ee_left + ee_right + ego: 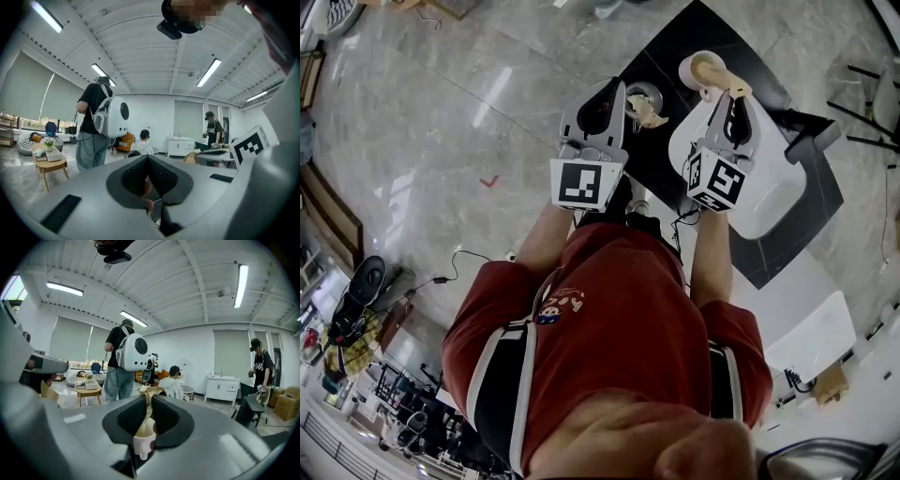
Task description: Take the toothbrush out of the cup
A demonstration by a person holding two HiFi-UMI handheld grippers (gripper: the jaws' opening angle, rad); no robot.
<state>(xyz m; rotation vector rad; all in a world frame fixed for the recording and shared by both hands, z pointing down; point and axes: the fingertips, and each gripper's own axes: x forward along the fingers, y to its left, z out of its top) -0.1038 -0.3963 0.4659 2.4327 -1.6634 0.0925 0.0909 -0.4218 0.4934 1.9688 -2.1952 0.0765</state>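
Presently, the toothbrush (149, 404) is gripped by its thin tan handle, which rises out of the white cup (143, 445) and passes straight up between the jaws of the right tool (149, 398). The jaws are pressed onto the handle from both sides, with only a narrow slit left between them. The lower end of the toothbrush is still seated inside the cup, so the task is judged to be at the grasp, with the lift not yet made. The grip is taken above the rim, presumably so that the handle can be drawn upward without the cup being knocked.

The left tool (148, 161) is held alongside with its jaws fully together and nothing clamped in them. It appears to be kept aside rather than used to steady the cup. Near its tip a second, clear cup (642, 97) is seen, with a crumpled tan scrap (652, 115) just beside it.

A dark tabletop (675, 47) carries these things, and a white rounded board (773, 192) is laid on it beneath the right tool. Whether the white cup stands on the board's far edge or just past it cannot be told. Since that cup is not held down, it could be dragged or tipped if the handle is pulled at a slant. Nothing is seen above it to block a lift. A person with a white backpack (125, 357) and a low wooden table (88, 391) are well apart from the work.
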